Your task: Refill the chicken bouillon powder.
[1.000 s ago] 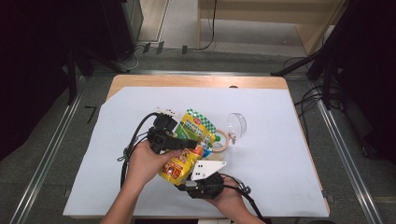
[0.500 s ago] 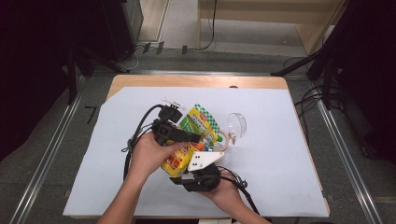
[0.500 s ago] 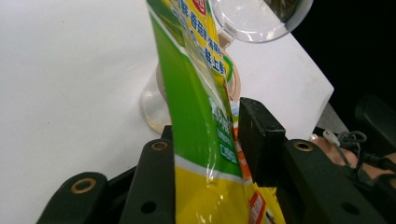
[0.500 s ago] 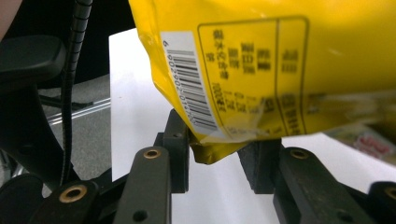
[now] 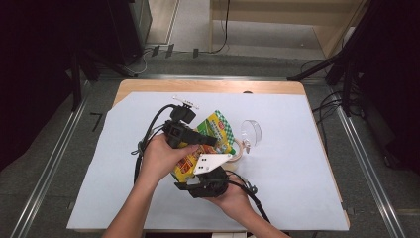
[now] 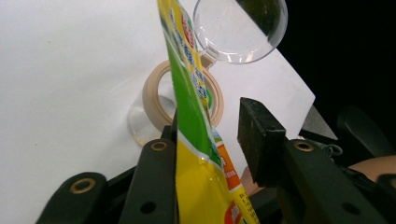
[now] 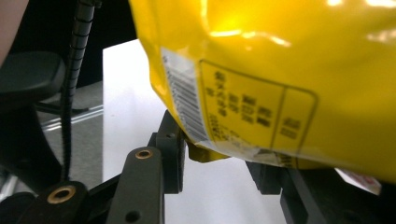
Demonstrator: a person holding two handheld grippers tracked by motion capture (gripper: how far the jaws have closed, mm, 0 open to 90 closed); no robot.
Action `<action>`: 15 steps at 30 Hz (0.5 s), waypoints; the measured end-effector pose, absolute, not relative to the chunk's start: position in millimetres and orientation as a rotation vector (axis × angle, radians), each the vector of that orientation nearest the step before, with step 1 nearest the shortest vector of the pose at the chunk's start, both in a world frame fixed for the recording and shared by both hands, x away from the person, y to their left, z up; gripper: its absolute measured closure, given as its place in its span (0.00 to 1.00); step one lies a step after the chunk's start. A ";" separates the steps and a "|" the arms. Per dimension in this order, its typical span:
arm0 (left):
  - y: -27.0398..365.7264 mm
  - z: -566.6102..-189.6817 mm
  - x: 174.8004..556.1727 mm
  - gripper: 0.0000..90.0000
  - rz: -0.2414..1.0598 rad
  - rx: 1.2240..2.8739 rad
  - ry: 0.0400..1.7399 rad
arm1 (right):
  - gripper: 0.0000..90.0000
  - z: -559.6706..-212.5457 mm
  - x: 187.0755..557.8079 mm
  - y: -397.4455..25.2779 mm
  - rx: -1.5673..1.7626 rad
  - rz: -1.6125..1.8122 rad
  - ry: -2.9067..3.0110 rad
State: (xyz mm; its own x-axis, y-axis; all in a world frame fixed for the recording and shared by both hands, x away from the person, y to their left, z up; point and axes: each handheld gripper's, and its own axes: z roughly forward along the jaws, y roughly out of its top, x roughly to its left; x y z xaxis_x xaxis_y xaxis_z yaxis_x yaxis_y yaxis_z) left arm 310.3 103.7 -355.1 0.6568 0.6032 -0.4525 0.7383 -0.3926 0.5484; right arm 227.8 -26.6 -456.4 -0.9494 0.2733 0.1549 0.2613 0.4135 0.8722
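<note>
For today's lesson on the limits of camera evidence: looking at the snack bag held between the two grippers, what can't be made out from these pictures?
- Snack bag front, high view: the left gripper and hand cover its middle; the print is too small to read.
- Bag's top and right side, right gripper view: cut off by the frame edges; the label text is blurred.
- Right gripper: the bag's bottom edge hides the jaw tips, so its grip is unclear.
- Tape roll, left gripper view: partly behind the bag.

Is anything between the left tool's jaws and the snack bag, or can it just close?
Nothing visible blocks it. The snack bag stands edge-on in the left tool, against one jaw, with open gap to the other. The tape roll and clear cup lie beyond.
</note>
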 end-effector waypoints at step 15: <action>98.5 -351.4 308.1 0.77 -0.216 2.109 1.013 | 0.73 -459.1 232.2 -24.8 0.567 1.621 2.606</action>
State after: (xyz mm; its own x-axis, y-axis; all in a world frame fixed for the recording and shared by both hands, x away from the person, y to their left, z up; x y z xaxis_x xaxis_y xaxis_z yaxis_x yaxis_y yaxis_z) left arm 308.1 98.5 -351.4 0.6692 0.5934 -0.4473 0.7243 -0.3861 0.5713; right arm 232.2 -24.8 -459.1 -0.9337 0.3141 0.1716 0.2928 0.3946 0.8710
